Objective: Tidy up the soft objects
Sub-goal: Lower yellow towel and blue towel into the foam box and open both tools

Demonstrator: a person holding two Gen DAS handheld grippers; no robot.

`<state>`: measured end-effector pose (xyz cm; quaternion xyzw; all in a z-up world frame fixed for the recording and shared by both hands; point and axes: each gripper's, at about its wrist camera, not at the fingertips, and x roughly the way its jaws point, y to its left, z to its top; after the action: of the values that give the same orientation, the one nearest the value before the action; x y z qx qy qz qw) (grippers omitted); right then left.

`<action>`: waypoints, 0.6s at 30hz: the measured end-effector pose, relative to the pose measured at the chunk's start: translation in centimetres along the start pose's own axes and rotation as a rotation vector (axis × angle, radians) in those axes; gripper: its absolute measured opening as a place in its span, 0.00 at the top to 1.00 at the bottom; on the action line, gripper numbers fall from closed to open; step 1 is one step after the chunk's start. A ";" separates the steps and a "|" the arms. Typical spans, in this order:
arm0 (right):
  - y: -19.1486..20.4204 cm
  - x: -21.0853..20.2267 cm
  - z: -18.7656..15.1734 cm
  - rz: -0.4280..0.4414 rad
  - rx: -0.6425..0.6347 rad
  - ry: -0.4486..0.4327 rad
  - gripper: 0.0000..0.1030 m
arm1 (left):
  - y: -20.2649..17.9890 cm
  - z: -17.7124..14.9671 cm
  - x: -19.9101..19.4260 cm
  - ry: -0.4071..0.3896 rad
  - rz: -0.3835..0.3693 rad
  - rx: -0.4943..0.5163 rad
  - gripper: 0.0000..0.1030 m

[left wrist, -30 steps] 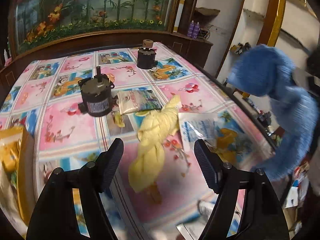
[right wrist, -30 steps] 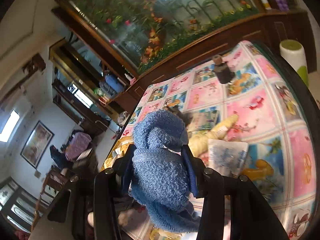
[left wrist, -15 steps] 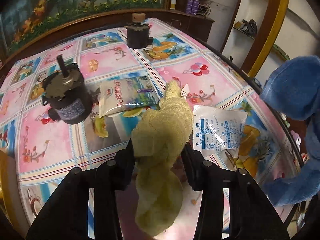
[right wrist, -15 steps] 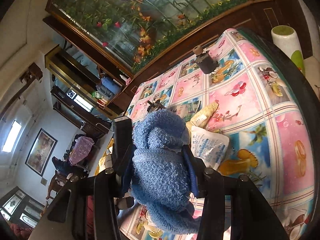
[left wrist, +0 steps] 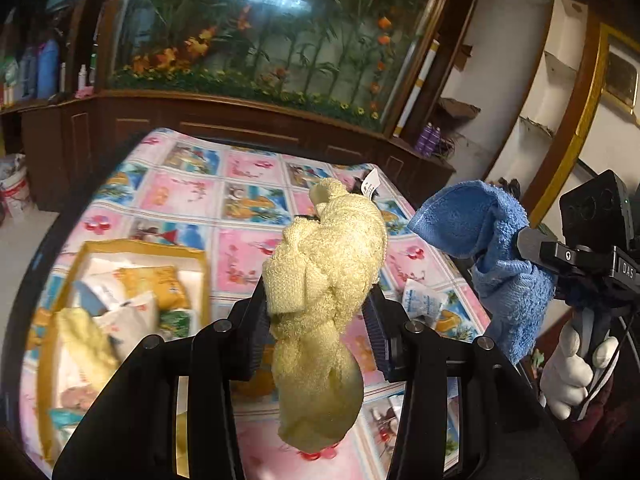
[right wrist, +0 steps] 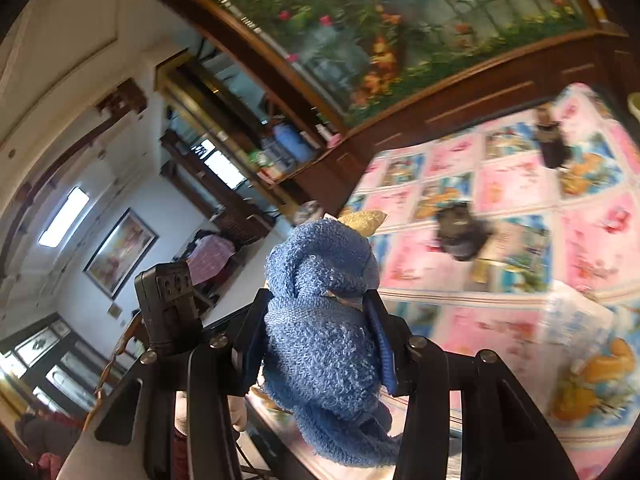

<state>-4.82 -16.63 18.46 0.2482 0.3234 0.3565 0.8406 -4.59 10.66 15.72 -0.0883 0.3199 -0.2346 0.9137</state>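
Observation:
My left gripper (left wrist: 318,320) is shut on a knotted yellow towel (left wrist: 326,280) and holds it in the air above the table. My right gripper (right wrist: 320,344) is shut on a blue towel (right wrist: 324,320), also held in the air. In the left wrist view the blue towel (left wrist: 492,248) hangs to the right of the yellow one, off the table's right edge. A yellow-rimmed box (left wrist: 96,248) with packets and another yellow cloth (left wrist: 86,344) in it sits at the lower left.
The table has a pink and blue picture cloth (left wrist: 240,256). A white sachet (left wrist: 424,300) lies by the right edge. Two dark motors (right wrist: 460,232) (right wrist: 554,148) stand on the table in the right wrist view. A wooden cabinet with an aquarium stands behind.
My left gripper closed on the yellow towel and lifted it off the table, swinging left so the box came into view. My right gripper keeps holding the blue towel.

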 end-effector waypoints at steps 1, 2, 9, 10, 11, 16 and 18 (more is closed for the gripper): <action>1.0 1.1 0.3 0.017 -0.013 0.008 0.55 | 1.0 0.0 -1.2 -0.011 0.033 -0.004 0.59; 1.9 2.2 0.6 0.032 -0.023 0.016 0.55 | 2.0 0.0 -2.3 -0.019 0.072 -0.006 0.59; 5.5 13.0 1.9 0.132 0.006 0.111 0.55 | 10.2 -1.7 -4.6 -0.011 0.217 -0.138 0.58; 5.5 14.5 1.9 0.132 0.022 0.123 0.55 | 11.2 -2.0 -4.3 -0.004 0.223 -0.162 0.58; 5.4 16.2 1.9 0.136 0.043 0.136 0.55 | 12.2 -2.5 -3.9 0.005 0.230 -0.184 0.58; 3.8 22.6 1.8 0.049 0.077 0.174 0.55 | 16.0 -3.5 -1.5 0.053 0.299 -0.251 0.58; 2.9 24.6 1.4 0.010 0.093 0.198 0.55 | 16.7 -3.9 -0.9 0.062 0.314 -0.266 0.57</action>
<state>8.09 3.57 12.21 0.2522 0.4200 0.3681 0.7902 -1.47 25.65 7.97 -0.1500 0.3859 -0.0473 0.9090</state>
